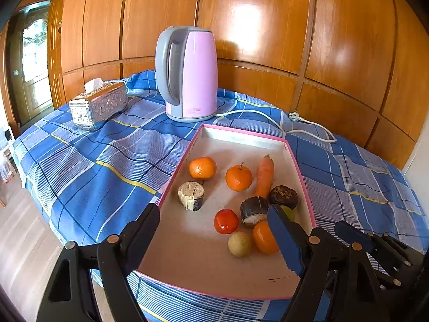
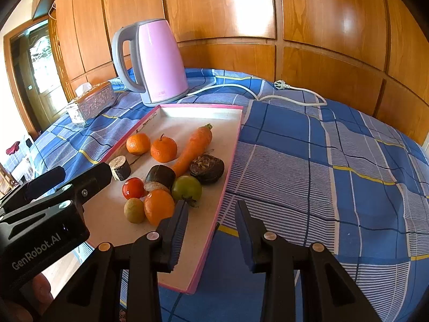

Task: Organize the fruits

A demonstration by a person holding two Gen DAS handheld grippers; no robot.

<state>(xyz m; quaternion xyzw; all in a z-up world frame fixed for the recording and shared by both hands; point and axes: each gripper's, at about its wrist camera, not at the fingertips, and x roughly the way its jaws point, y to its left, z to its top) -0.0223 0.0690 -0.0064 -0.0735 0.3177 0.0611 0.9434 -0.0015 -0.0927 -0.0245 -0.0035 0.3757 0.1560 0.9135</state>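
The left gripper [image 1: 214, 228] is hovering with jaws wide apart and nothing between them over the pink-rimmed shallow cardboard tray [image 1: 300, 166]. The right gripper [image 2: 211, 214] is hanging narrowly parted, gripping nothing. Inside the tray are sitting a red tomato [image 1: 226, 221], round orange tangerines [image 1: 238, 177] and a long carrot [image 1: 265, 175]. Beyond is standing a pink electric kettle [image 1: 193, 75].

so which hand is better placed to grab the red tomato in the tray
Probably left. The left gripper hangs over the tray with wide jaws framing the red tomato. The right gripper sits narrower, at the tray's right edge, nothing between its fingers.
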